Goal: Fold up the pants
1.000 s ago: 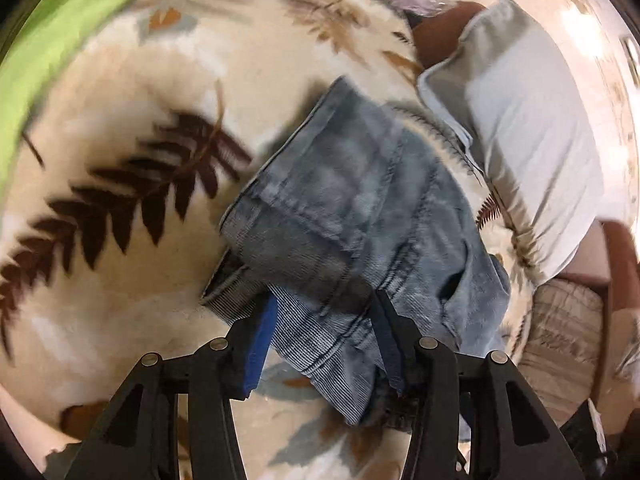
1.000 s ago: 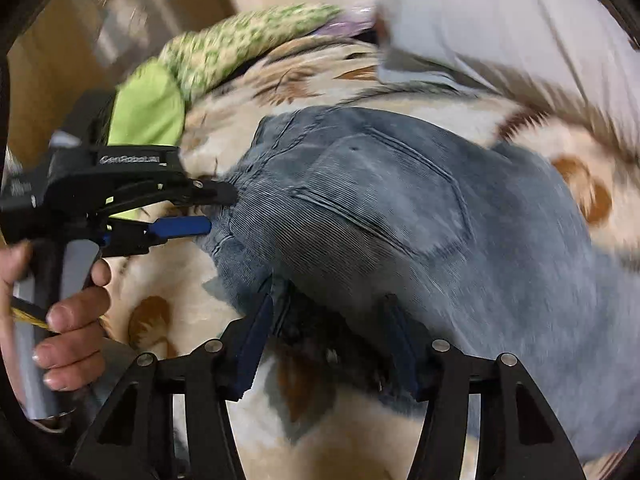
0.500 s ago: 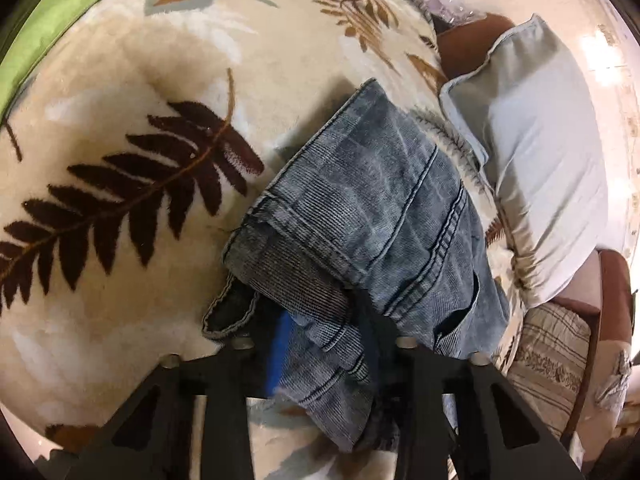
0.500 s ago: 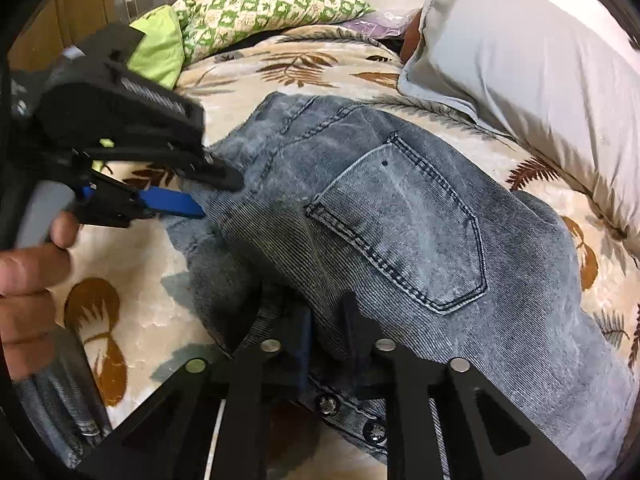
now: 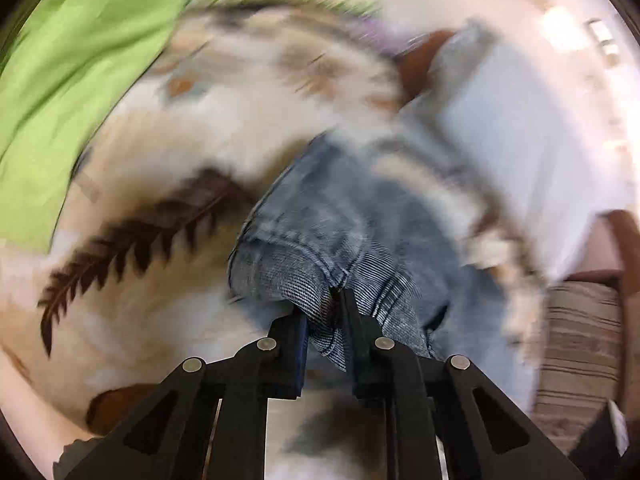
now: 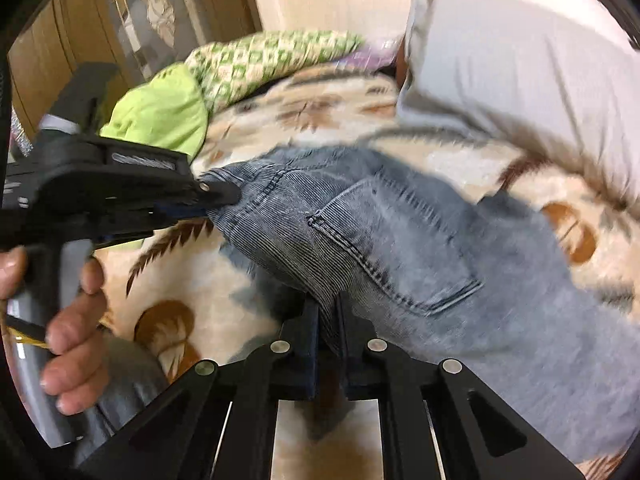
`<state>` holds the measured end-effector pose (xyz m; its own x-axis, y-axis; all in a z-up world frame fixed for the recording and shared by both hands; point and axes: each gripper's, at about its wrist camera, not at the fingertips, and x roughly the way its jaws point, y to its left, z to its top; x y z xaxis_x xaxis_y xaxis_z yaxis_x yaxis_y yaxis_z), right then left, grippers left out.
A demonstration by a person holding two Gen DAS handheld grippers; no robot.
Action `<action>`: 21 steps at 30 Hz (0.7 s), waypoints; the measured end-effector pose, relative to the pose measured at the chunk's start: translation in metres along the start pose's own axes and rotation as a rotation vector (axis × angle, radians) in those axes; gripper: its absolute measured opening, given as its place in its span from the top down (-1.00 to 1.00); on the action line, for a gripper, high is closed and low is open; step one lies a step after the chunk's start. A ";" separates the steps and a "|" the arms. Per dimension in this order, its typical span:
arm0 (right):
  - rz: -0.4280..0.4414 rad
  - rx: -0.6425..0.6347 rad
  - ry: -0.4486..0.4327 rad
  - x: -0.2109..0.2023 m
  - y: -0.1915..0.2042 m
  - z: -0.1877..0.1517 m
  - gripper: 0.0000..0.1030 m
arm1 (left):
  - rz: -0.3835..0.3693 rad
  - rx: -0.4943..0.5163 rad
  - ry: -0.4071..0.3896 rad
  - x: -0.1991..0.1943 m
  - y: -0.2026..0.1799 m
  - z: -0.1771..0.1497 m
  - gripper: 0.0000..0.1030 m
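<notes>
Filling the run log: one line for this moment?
step: lifting jeans | left gripper: shut on jeans | right gripper: shut on jeans | surface: leaf-print blanket

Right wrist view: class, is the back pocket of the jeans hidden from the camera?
No, the stitched back pocket faces the camera on the jeans, just beyond the right gripper.

Motion blur smears the cream leaf-print fleece blanket (image 5: 248, 92) and pale grey pillow (image 5: 532, 136); the faded blue corduroy-textured pants (image 6: 420, 248) run past the right edge; pinched cloth hides the right gripper's (image 6: 329, 300) fingertips.
</notes>
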<state>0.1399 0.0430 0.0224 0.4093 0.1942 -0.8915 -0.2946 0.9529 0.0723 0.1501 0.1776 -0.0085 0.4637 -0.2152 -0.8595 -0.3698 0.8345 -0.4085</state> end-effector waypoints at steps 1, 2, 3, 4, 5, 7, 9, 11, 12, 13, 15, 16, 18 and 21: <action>0.012 0.010 0.041 0.016 -0.002 -0.005 0.86 | 0.059 0.023 0.040 0.020 0.004 -0.003 0.62; 0.025 0.022 0.087 0.032 -0.004 -0.012 0.84 | 0.079 0.025 0.090 0.033 0.007 -0.004 0.62; 0.017 0.041 0.080 0.038 -0.005 -0.016 0.84 | 0.067 0.001 0.080 0.030 0.006 -0.002 0.61; 0.017 0.058 0.043 0.032 -0.005 -0.018 0.81 | 0.047 0.007 0.055 0.023 0.003 -0.001 0.61; 0.020 0.084 0.016 0.024 -0.006 -0.018 0.75 | 0.042 0.033 0.022 0.017 -0.001 -0.001 0.52; 0.018 0.130 -0.008 0.011 -0.009 -0.019 0.33 | 0.076 0.060 -0.002 0.014 -0.004 -0.004 0.38; 0.032 0.177 -0.045 -0.010 -0.015 -0.027 -0.01 | 0.112 0.071 0.004 0.015 -0.007 -0.012 0.36; 0.026 0.210 -0.073 -0.031 -0.022 -0.036 -0.06 | 0.127 0.105 -0.020 0.003 -0.016 -0.026 0.36; 0.014 0.236 -0.094 -0.044 -0.029 -0.043 -0.11 | 0.139 0.142 -0.057 -0.006 -0.024 -0.032 0.35; 0.000 0.260 -0.109 -0.054 -0.035 -0.049 -0.24 | 0.139 0.183 -0.098 -0.016 -0.033 -0.037 0.30; -0.027 0.315 -0.148 -0.078 -0.055 -0.063 -0.27 | 0.122 0.254 -0.162 -0.035 -0.048 -0.057 0.03; -0.042 0.342 -0.161 -0.087 -0.067 -0.068 -0.30 | 0.114 0.303 -0.204 -0.046 -0.058 -0.071 -0.03; -0.113 0.425 -0.186 -0.106 -0.093 -0.078 -0.44 | 0.094 0.388 -0.246 -0.060 -0.074 -0.098 -0.15; -0.155 0.537 -0.232 -0.129 -0.131 -0.088 -0.47 | 0.064 0.530 -0.265 -0.077 -0.101 -0.139 -0.24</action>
<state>0.0496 -0.1271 0.0886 0.6082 0.0314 -0.7932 0.2363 0.9467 0.2187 0.0399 0.0392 0.0565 0.6641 -0.0795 -0.7434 0.0170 0.9957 -0.0913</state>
